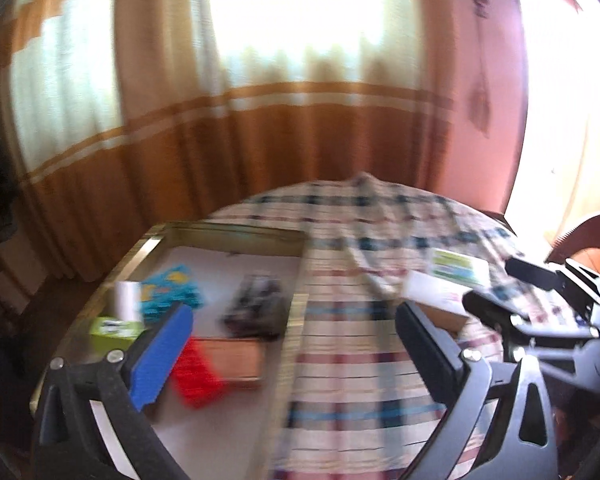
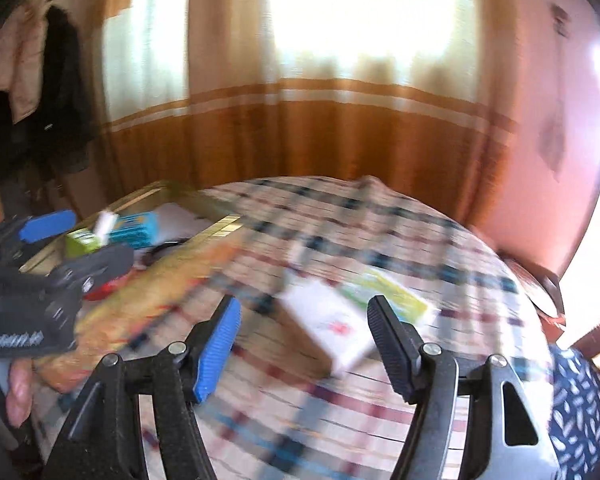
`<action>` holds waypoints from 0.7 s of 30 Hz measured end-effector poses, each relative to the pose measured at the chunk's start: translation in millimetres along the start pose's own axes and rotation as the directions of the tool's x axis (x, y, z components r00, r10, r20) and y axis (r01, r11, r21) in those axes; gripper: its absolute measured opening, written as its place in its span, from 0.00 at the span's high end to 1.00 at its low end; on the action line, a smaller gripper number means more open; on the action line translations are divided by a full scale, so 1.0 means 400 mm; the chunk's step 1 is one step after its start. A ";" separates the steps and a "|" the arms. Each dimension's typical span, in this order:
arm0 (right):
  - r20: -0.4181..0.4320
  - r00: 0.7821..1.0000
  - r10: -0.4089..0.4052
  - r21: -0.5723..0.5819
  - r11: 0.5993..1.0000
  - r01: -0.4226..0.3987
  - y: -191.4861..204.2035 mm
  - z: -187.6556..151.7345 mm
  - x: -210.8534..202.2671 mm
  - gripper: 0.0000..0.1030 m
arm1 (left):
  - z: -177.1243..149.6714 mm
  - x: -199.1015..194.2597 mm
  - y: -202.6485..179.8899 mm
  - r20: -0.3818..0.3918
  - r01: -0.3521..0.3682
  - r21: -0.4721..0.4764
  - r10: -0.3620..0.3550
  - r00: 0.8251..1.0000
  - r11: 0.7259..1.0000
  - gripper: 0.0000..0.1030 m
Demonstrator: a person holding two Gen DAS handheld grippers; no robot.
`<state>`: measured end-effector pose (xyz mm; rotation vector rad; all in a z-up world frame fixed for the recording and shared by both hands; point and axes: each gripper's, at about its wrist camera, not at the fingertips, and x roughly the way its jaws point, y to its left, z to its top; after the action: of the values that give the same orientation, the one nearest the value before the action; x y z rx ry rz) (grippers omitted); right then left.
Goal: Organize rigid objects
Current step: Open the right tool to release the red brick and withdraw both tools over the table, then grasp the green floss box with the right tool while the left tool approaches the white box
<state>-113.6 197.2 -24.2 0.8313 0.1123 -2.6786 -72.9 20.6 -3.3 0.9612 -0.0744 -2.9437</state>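
White box (image 2: 327,326) lies on the checked desk (image 2: 340,408), right of the tray (image 2: 216,229), just ahead of the right gripper (image 2: 304,344), long axis slanting; both grippers' fingers wide, empty; left gripper (image 1: 292,344) farther

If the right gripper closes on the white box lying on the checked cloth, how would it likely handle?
The white box looks like flat-sided cardboard, so probably stiff, light and unlikely to roll. It lies partly over a green-printed box, which may shift with it. The open right gripper faces it; blur hides detail.

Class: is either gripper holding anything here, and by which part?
Nothing is held: left gripper and right gripper both open, empty, above the checked tablecloth.
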 end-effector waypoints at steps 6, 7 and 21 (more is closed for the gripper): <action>-0.029 0.995 -0.100 0.091 0.991 0.102 -0.121 -0.002 0.008 0.26 | 0.016 0.081 -0.122 -0.075 0.061 0.057 -0.057 0.996 0.996 0.00; -0.038 0.993 -0.115 0.096 0.988 0.118 -0.135 -0.002 0.012 0.26 | 0.018 0.092 -0.141 -0.085 0.072 0.065 -0.066 0.994 0.995 0.00; -0.097 0.978 -0.186 0.207 0.957 0.202 -0.249 -0.016 0.030 0.14 | -0.001 0.182 -0.266 -0.168 0.155 0.155 -0.129 0.977 0.976 0.00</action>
<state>-153.2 288.6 -38.6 1.0392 -0.0856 -2.8802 -134.3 122.7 -52.7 1.2697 -0.2614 -3.0160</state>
